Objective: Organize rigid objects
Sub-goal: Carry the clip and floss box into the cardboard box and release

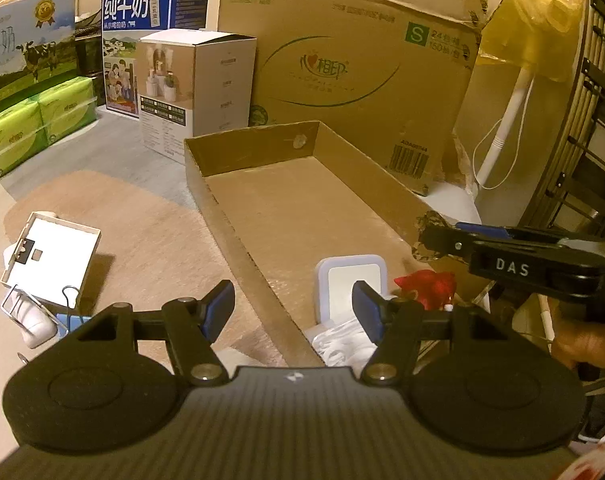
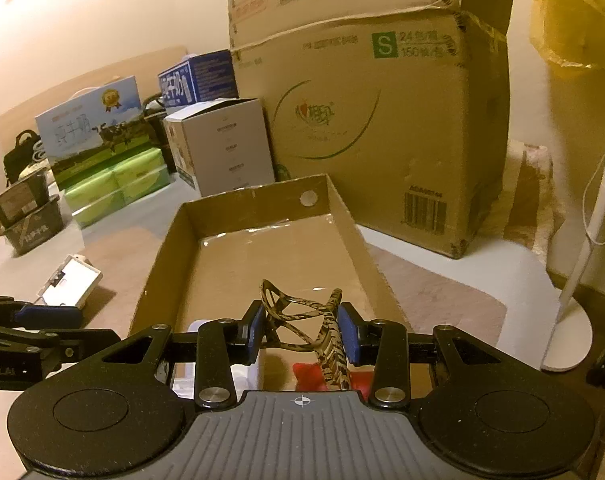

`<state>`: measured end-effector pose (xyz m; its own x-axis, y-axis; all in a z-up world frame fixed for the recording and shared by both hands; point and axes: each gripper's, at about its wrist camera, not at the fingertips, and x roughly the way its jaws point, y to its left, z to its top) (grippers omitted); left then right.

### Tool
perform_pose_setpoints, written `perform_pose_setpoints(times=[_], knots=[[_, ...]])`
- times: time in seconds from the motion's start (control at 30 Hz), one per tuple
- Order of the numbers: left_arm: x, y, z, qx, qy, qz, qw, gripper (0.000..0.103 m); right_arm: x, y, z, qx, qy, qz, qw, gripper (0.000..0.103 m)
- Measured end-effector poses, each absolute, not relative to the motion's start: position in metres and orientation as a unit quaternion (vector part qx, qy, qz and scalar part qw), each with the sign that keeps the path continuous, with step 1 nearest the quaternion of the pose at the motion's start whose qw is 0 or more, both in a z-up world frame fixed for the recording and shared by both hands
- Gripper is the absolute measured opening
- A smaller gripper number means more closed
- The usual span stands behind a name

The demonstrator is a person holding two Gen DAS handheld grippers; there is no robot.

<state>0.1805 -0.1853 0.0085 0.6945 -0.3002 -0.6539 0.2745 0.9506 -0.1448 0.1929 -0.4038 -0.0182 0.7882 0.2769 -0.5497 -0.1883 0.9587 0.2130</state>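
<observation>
Left wrist view: the left gripper points steeply down toward the near end of the shallow cardboard tray. Its fingers stand partly open and hold nothing; the tray's near wall runs between them. Inside the tray, beyond the right finger, lie a white square device, a bundle of white cable and a red item. Outside the tray, to the left, a white open box, wire binder clips and a white rounded object are not yet put away. The surface under them cannot be identified. The right gripper enters from the right edge, over the tray's far rim.

Risk: the left fingers straddle the tray wall. A descent from this pose would probably strike the cardboard edge and shift or tip the tray. The two grippers are near each other; a sideways move by either could bring them into contact.

Right wrist view: the right gripper points down along the tray's length. Its fingers are closed on a patterned, openwork hair clip, held above the tray's near end; the red item is visible beneath.

Risk: the clip is gripped across thin curved bars. It could probably twist or slip out, and a release from height may let it bounce onto the items below or over the low wall.
</observation>
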Motion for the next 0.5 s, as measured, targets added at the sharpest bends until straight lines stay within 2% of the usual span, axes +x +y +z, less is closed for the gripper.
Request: perform_pose_setpoints(times=[0.2, 0.27, 0.5], knots=[[0.180, -0.178, 0.008, -0.019, 0.359, -0.149, 0.921, 0.061, 0.201, -0.398, -0.018, 0.089, 0.294, 0.135, 0.942, 0.043], [0.178, -0.175, 0.008, -0.021, 0.359, -0.145, 0.922, 0.062, 0.198, -0.398, -0.014, 0.091, 0.287, 0.127, 0.945, 0.069], [0.167, -0.158, 0.011, -0.026, 0.359, -0.130, 0.924, 0.064, 0.178, -0.392, -0.005, 0.083, 0.280, 0.132, 0.947, 0.071]])
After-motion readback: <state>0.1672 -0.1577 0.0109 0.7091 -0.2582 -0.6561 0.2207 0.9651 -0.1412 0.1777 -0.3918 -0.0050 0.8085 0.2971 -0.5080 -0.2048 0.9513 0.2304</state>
